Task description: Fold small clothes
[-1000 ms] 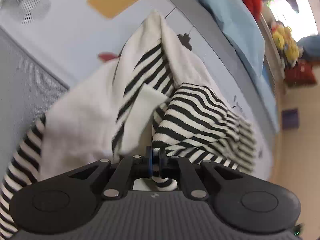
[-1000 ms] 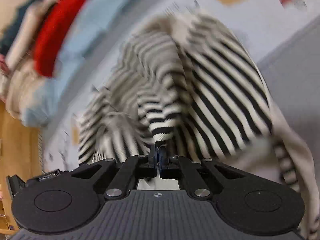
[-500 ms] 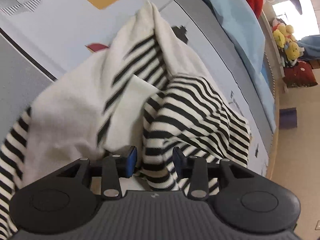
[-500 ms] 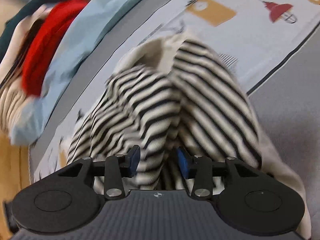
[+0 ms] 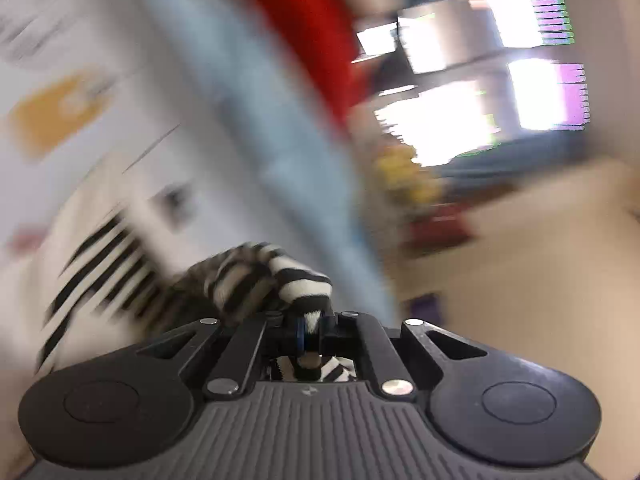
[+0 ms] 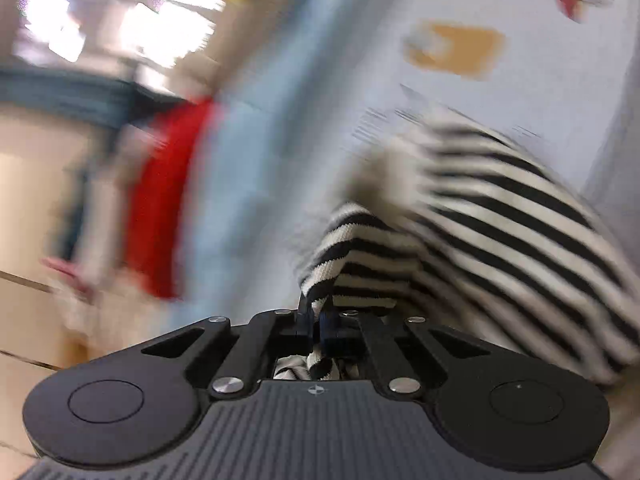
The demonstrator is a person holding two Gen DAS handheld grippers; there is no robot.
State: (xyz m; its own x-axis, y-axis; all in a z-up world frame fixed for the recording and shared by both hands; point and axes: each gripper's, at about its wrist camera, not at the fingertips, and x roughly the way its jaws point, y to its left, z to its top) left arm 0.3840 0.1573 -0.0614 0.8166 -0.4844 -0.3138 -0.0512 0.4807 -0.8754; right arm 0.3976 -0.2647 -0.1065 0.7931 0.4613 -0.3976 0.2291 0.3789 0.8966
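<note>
My left hand-held gripper (image 5: 311, 330) is clamped on a bunched edge of the striped garment (image 5: 256, 280), a tuft of black-and-white knit pinched between its blue pads and poking out below them; my right hand-held gripper (image 6: 318, 322) is likewise closed on a fold of the same striped garment (image 6: 500, 232), with cloth squeezed between its fingers and hanging under the linkage. From each grip the fabric runs away in a loose, rumpled heap; it lies on the printed bedsheet (image 6: 460, 92), pale with orange and red motifs; past it I make out a light blue cloth (image 5: 288, 128) and a red one (image 5: 296, 28), both heavily smeared by blur. As I judge it, the task is at an early stage; both holds are secured, yet no neat fold shows anywhere; the garment looks crumpled rather than flat. What remains, I think, is to spread it out, bring edges together in tidy folds, and set it down; I cannot tell which part of the garment each hand has.
</note>
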